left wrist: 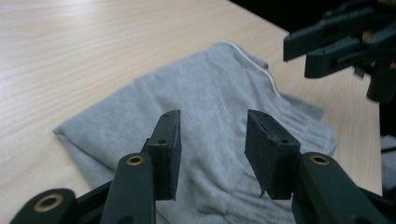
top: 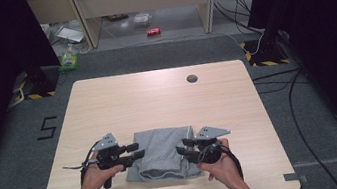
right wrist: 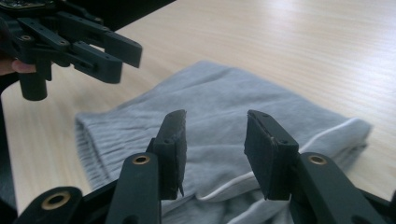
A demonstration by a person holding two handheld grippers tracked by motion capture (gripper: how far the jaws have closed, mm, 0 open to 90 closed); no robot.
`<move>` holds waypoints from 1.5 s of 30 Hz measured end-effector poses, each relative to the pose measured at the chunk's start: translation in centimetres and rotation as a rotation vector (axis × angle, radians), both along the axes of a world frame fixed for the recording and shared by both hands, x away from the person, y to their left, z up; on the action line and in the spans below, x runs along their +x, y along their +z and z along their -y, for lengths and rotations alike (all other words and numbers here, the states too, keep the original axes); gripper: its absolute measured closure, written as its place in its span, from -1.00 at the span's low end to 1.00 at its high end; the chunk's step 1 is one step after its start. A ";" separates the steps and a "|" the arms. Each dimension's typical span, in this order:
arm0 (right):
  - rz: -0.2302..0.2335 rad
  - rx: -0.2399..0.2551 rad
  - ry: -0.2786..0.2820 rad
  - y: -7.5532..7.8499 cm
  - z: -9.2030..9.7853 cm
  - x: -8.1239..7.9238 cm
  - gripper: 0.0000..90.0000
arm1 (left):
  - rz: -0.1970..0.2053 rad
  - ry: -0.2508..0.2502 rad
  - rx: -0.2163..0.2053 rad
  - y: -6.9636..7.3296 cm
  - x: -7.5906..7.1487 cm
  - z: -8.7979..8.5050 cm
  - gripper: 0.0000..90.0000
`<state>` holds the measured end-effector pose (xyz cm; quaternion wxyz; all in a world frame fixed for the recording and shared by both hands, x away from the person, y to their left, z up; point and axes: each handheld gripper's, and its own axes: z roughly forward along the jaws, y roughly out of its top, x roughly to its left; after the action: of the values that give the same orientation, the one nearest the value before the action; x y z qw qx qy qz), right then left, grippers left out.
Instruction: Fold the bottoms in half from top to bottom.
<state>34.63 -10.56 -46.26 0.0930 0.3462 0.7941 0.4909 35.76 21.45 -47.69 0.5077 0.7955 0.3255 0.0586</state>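
- Left gripper (left wrist: 212, 154): jaws stand partly apart, nothing pinched between the pads; through the gap only grey cloth lying flat below. Pads look clear of the fabric.
- Right gripper (right wrist: 215, 156): same stance, jaws partly apart, gap empty, grey cloth and its white cord seen beneath and beyond the pads.
- From the high view, left gripper (top: 132, 155) points inward over the left edge of the cloth; right gripper (top: 183, 149) points inward over the right edge. The two face each other across the garment, well apart.
- Each gripper sits in a hand: left hand (top: 98, 174) and right hand (top: 220, 165), forearms entering from the bottom edge.
- Grey folded garment (top: 164, 152): lies flat on the near-middle of the table, between the grippers. Roughly rectangular fold; ribbed waistband along the near edge, white drawstring (right wrist: 299, 142) trailing across it.
- Table (top: 157, 101): light wood top, bare beyond the garment; small dark round cap (top: 192, 78) near the far edge, right of centre.
- Beyond the table: grey carpet floor, red can (top: 153, 32) on the floor by a wooden bench frame; black cables on the right side.
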 end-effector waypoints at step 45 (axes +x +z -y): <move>-0.015 -0.108 -0.150 -1.7 1.6 1.4 -0.05 | -0.037 0.103 0.097 -1.7 0.3 0.5 -0.22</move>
<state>36.03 -12.16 -47.98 0.1419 0.4028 0.7919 0.4365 36.09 20.99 -49.38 0.4590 0.8022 0.3720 0.0857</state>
